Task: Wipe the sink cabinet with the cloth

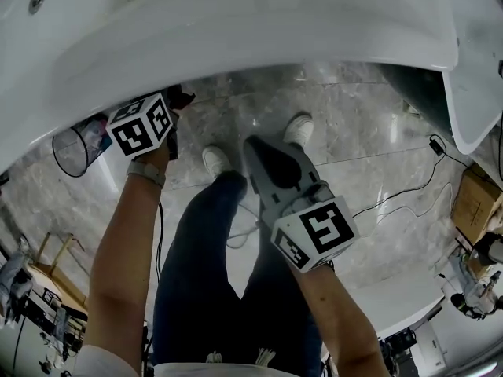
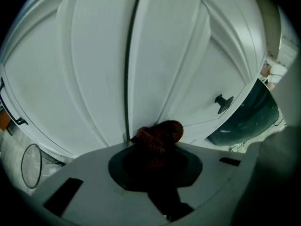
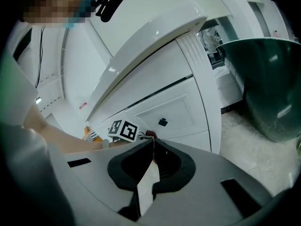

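Observation:
A dark reddish-brown cloth (image 2: 160, 132) is bunched between the jaws of my left gripper (image 2: 155, 149), which is shut on it. The cloth presses against the white sink cabinet doors (image 2: 94, 69), beside the seam between two doors. In the head view the left gripper (image 1: 174, 104) reaches under the white sink counter (image 1: 236, 22), its marker cube below the rim. My right gripper (image 1: 253, 146) hangs lower, above the floor, away from the cabinet. Its jaws (image 3: 151, 142) meet at the tips with nothing between them. The right gripper view shows the cabinet (image 3: 174, 109) and the cloth (image 3: 149, 134) from the side.
A black door knob (image 2: 224, 102) sits right of the cloth. A wire mesh bin (image 1: 75, 149) stands left of my feet. A dark green basin (image 3: 263, 88) lies to the right. A cable (image 1: 393, 199) and a cardboard box (image 1: 475, 203) are on the marble floor.

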`<state>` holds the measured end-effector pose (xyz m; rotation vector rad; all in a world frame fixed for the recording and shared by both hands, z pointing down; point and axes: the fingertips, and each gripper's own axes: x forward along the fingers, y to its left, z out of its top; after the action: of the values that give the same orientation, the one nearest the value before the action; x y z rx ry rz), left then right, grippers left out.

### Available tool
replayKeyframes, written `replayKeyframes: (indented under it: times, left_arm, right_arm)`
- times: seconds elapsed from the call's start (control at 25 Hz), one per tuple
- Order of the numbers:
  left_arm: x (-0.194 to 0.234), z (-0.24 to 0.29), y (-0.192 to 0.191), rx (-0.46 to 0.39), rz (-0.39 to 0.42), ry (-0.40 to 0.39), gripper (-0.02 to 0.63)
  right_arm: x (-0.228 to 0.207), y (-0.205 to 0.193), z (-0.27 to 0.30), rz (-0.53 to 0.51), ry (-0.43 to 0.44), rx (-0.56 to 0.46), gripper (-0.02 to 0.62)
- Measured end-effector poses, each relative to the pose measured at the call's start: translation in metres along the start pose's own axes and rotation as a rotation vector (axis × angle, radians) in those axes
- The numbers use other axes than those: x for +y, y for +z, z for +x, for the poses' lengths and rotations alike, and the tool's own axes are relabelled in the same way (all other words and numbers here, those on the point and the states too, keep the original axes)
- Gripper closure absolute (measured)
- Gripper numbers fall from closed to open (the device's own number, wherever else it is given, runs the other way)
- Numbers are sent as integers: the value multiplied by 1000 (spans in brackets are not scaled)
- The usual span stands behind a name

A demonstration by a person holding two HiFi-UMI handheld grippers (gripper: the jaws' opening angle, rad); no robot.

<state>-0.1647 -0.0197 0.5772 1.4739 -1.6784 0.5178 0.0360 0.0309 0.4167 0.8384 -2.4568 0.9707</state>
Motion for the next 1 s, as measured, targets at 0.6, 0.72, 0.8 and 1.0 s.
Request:
replayKeyframes:
  times: [0.6, 0.72, 0.8, 1.0]
  left_arm:
    - [-82, 18, 12, -8, 196, -40, 546]
    - [-109, 26, 12, -12, 192, -62, 545]
    - [-123, 30, 14, -17, 177, -76, 545]
    - [-154, 32, 25, -28, 103, -90, 545]
  right_arm:
    - [-47, -1, -38, 43, -58, -38, 568]
    - [-63, 1, -49, 53, -72, -45, 568]
    - [-72, 2, -54, 59, -79, -50, 568]
    - [-93, 7, -69, 67, -95, -52, 569]
